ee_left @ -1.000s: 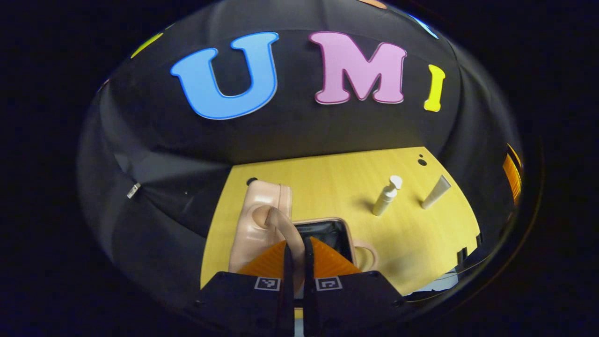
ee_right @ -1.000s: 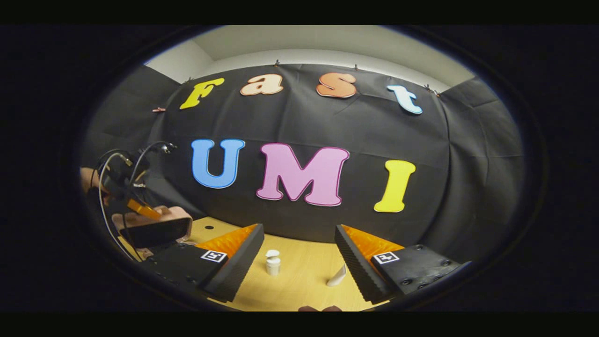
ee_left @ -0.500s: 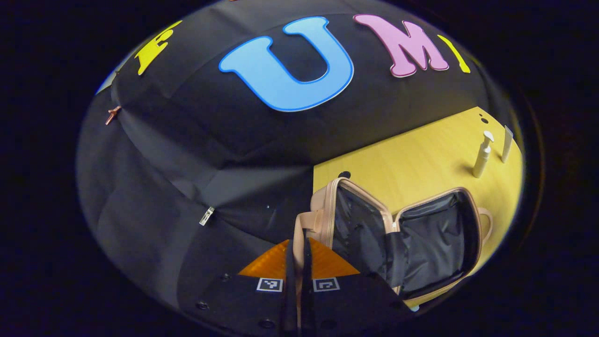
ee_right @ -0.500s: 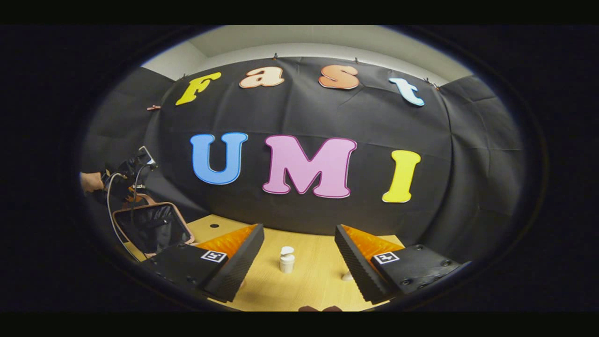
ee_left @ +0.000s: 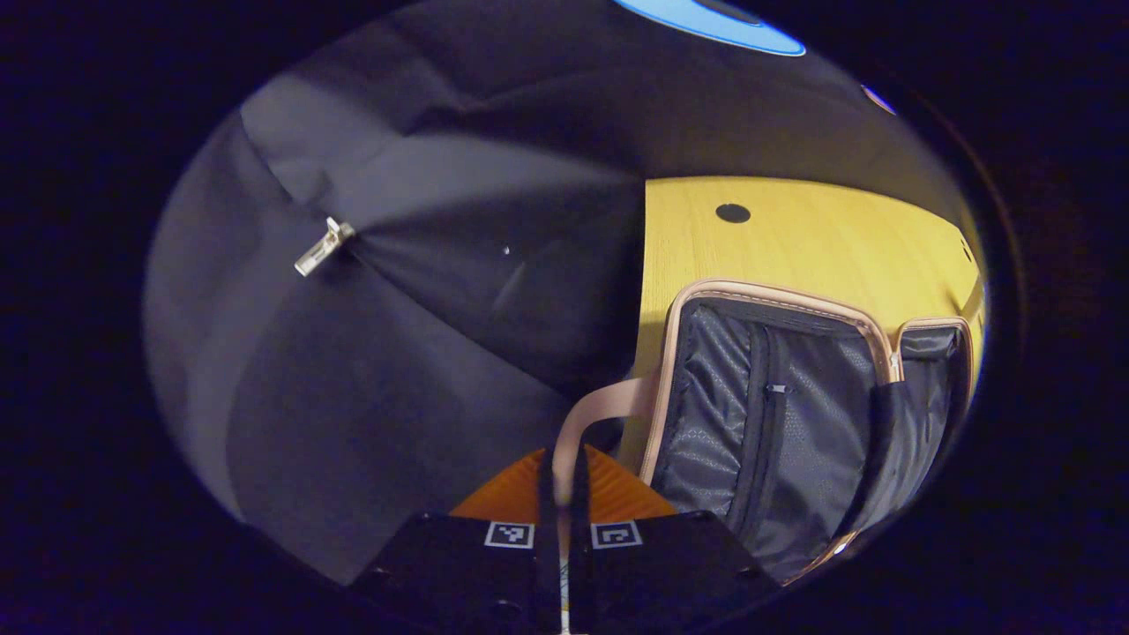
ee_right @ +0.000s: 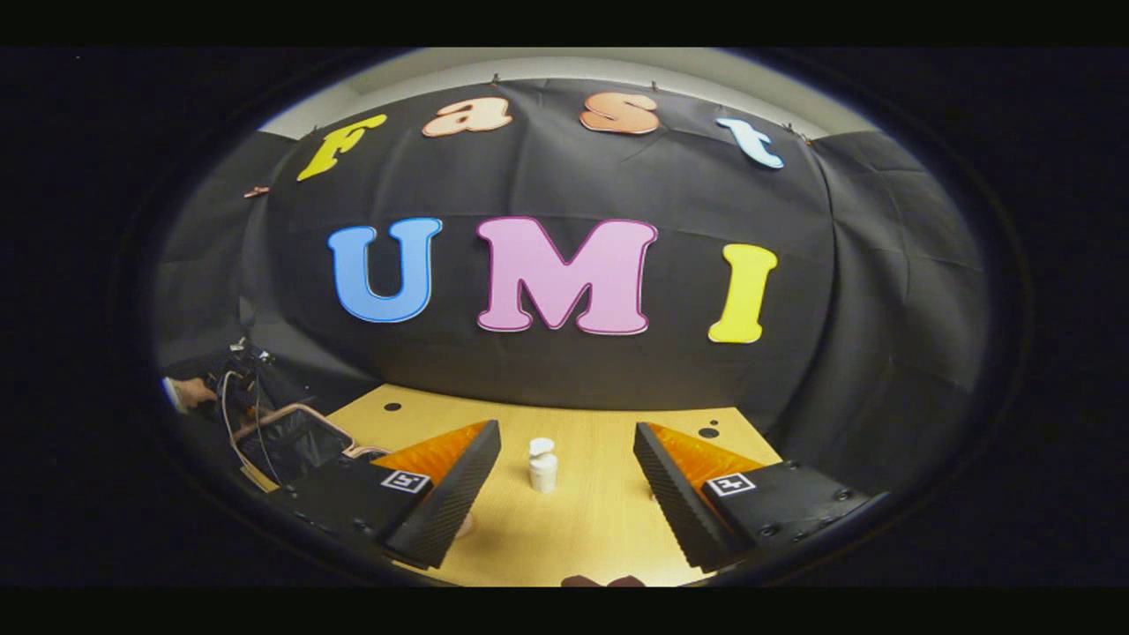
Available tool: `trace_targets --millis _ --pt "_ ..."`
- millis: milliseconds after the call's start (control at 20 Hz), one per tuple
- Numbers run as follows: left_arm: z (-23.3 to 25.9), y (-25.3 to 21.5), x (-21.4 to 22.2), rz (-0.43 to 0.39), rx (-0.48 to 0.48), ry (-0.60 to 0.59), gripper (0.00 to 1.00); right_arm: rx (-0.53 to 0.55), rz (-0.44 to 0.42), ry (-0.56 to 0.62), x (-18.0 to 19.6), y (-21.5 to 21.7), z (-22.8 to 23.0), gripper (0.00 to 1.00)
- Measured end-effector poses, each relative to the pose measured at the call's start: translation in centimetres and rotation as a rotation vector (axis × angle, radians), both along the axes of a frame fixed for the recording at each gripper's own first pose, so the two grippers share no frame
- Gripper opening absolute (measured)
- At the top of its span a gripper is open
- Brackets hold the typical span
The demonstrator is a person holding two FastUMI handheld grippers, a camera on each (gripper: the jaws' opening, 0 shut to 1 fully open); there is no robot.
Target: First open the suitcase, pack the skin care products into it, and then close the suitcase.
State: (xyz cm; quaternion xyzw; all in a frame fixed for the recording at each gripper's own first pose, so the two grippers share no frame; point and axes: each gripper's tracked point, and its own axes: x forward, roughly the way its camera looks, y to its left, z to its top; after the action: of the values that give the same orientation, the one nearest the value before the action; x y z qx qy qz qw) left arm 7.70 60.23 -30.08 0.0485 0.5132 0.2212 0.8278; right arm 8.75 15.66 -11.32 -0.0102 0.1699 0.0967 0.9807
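Observation:
The pink suitcase [ee_left: 776,304] lies open on the yellow table [ee_left: 794,238], and its black lining with a zip pocket faces me. My left gripper [ee_left: 564,463] is shut on the lid's pink handle [ee_left: 600,407], beyond the table's left edge. In the right gripper view the open suitcase [ee_right: 295,432] is far left, with a hand [ee_right: 187,393] behind it. My right gripper [ee_right: 564,498] is open above the table. A white pump bottle [ee_right: 542,465] stands upright ahead, between its fingers and apart from them.
Black cloth walls close in the table at the back and left; a metal clip [ee_left: 322,249] hangs on the left one. Small dark holes [ee_left: 732,212] mark the tabletop near its far edge. Bare wood [ee_right: 582,529] lies around the bottle.
The left gripper has swung the lid by its handle from half raised to wide open, out over the table's left edge. The right gripper's view has shifted slightly; the bottle stays between its fingers.

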Motion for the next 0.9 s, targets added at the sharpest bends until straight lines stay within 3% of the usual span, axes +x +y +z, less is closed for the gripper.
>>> trace_targets --millis 150,300,350,400,500,550,650,900 --pt "-0.2 0.6 0.0 -0.008 -0.012 0.063 0.10 -0.003 -0.015 0.038 0.0 0.1 -1.1 0.96" --pt "-0.6 2.7 -0.4 0.016 0.044 0.112 0.14 0.007 -0.042 0.090 -0.2 -0.2 -2.6 0.97" --pt "-0.8 2.4 -0.5 0.041 0.028 0.110 0.26 0.016 -0.054 0.106 -0.1 -0.4 -3.0 0.97" --pt "-0.4 2.2 -0.3 0.057 0.046 0.081 0.28 0.028 -0.063 0.120 -0.2 -0.6 -3.3 0.97" --pt "2.8 1.1 1.1 0.033 0.075 -0.048 0.63 0.036 -0.076 0.141 -0.2 -1.1 -4.2 0.97" --pt "5.0 -0.5 2.0 0.004 0.067 -0.123 0.83 0.026 -0.080 0.148 -0.1 -1.6 -4.8 0.97" --pt "10.1 -5.0 3.9 -0.064 0.066 -0.262 0.98 -0.029 -0.079 0.159 0.3 -3.1 -6.6 0.97" --pt "19.0 -22.8 7.4 -0.343 -0.026 -0.507 0.98 -0.088 -0.077 0.217 1.5 -7.0 -11.4 0.98"
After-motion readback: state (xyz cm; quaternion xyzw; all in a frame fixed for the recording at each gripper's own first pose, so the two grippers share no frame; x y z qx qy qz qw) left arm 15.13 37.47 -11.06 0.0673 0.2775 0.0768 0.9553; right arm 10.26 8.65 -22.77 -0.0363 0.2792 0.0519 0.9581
